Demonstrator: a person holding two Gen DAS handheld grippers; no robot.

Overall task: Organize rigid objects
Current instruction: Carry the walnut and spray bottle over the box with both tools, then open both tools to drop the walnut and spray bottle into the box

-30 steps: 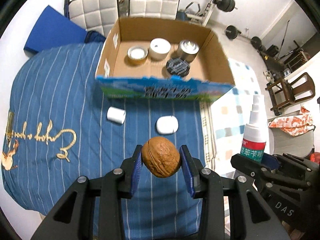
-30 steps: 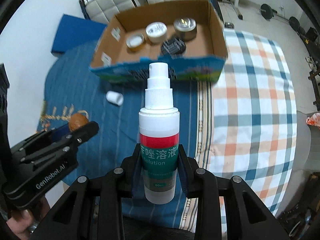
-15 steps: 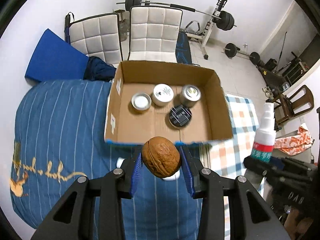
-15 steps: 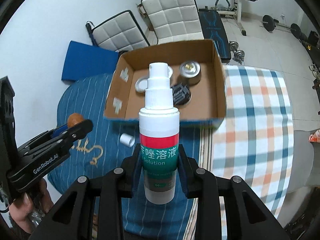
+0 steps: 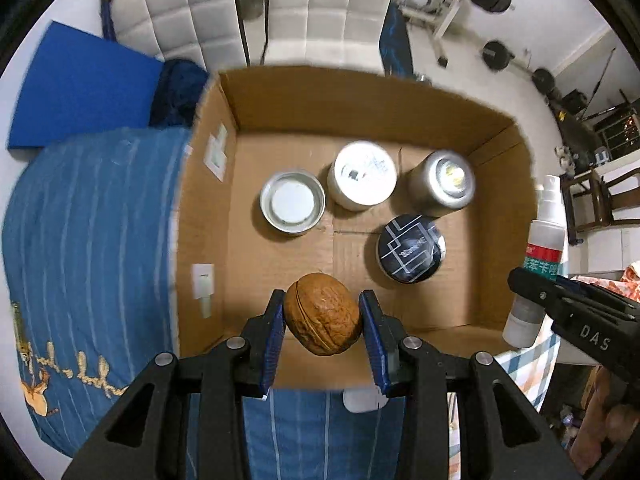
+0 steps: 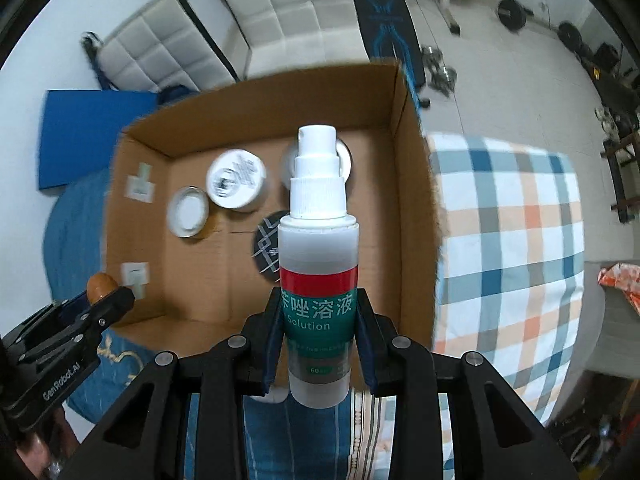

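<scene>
My left gripper (image 5: 322, 334) is shut on a brown walnut (image 5: 322, 314), which hangs over the near part of the open cardboard box (image 5: 280, 128). In the right wrist view my right gripper (image 6: 319, 340) is shut on a white spray bottle (image 6: 318, 280) with a red and green label, held over the same cardboard box (image 6: 404, 208). Inside the box stand a shallow open tin (image 5: 292, 207), a white jar (image 5: 363, 178), a silver can (image 5: 442, 182) and a black round tin (image 5: 412, 249). The spray bottle (image 5: 538, 256) also shows at the left view's right edge.
The box rests on a bed with a blue striped cover (image 5: 88, 232) and a plaid sheet (image 6: 508, 248). A small white object (image 5: 362, 400) lies on the cover behind my left fingers. White padded chairs (image 5: 320, 8), a blue mat (image 5: 80, 88) and gym weights (image 6: 512, 12) lie beyond.
Both grippers have moved forward and down from over the blue cover to over the box, which now fills the views. The walnut and the spray bottle stay gripped.
</scene>
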